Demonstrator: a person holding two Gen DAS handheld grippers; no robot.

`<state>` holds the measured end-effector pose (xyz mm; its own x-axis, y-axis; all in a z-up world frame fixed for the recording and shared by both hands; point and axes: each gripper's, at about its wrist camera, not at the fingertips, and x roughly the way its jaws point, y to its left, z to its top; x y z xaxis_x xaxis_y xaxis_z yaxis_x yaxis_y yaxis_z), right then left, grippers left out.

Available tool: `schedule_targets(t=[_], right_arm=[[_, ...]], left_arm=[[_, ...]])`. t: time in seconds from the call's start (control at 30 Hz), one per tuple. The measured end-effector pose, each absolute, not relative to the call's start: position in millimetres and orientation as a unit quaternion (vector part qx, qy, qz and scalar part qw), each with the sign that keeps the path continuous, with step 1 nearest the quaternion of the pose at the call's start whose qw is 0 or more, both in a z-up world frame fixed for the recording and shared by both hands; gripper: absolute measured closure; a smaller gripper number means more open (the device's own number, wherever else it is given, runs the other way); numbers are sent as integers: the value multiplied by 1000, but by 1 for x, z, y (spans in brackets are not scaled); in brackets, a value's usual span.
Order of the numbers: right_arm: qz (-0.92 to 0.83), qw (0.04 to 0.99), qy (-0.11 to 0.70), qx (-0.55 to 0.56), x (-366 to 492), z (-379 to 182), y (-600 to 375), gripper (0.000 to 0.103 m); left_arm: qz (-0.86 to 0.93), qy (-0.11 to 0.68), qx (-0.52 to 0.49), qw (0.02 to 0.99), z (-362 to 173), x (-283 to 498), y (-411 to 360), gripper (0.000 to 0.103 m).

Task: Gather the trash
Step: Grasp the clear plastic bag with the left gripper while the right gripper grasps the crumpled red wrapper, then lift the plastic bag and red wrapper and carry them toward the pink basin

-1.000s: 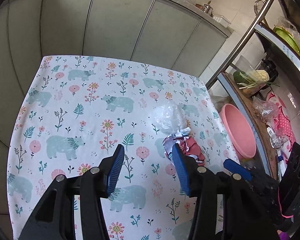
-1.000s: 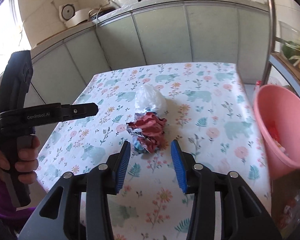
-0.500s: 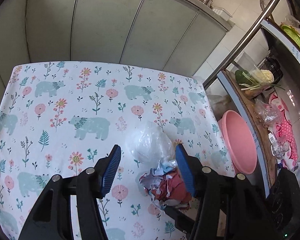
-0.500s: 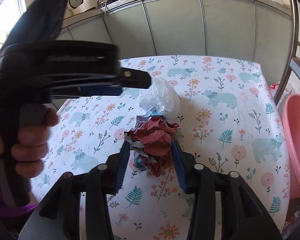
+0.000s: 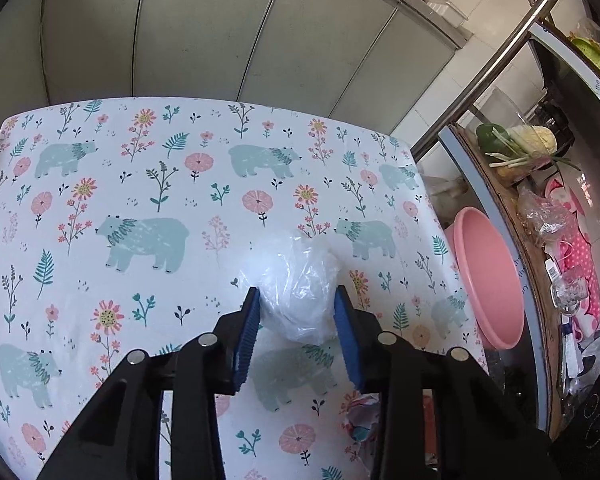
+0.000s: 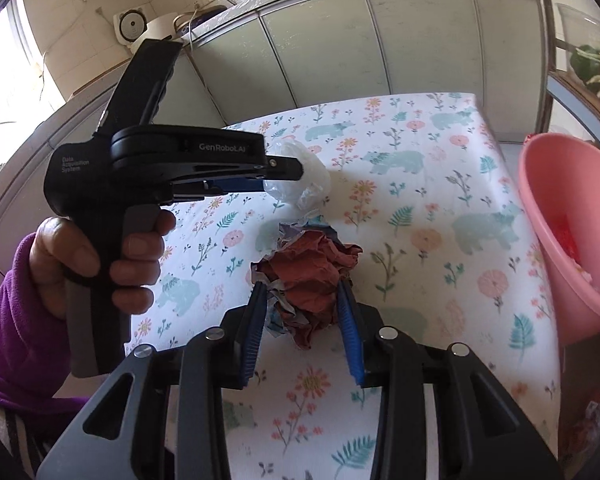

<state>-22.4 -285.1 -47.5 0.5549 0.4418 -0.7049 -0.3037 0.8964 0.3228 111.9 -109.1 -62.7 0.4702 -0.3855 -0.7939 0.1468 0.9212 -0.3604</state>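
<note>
Both wrist views close, angled down along tongs; shared floral tablecloth, pink basin

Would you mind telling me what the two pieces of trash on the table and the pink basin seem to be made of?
Clear bag: thin plastic film, translucent, with glossy creases. Crumpled wad: likely printed paper, matte, holding sharp folds. Pink basin: apparently moulded plastic, smooth with an even rim.

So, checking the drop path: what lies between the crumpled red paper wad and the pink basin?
Only bare tablecloth. The right wrist view shows nothing between the red paper wad and the pink basin off the table's right edge.
</note>
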Motion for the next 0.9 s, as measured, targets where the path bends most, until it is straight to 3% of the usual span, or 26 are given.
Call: schedule_targets(t=[0.23,0.9], right_arm=[[187,887,413,87,-34,-43,-297,67],[147,903,397,76,-55,-29,-297,67]], left_arm=[[-144,462,-92,870,-50,88,-109,81],[-131,388,-26,912,-7,10,-120,82]])
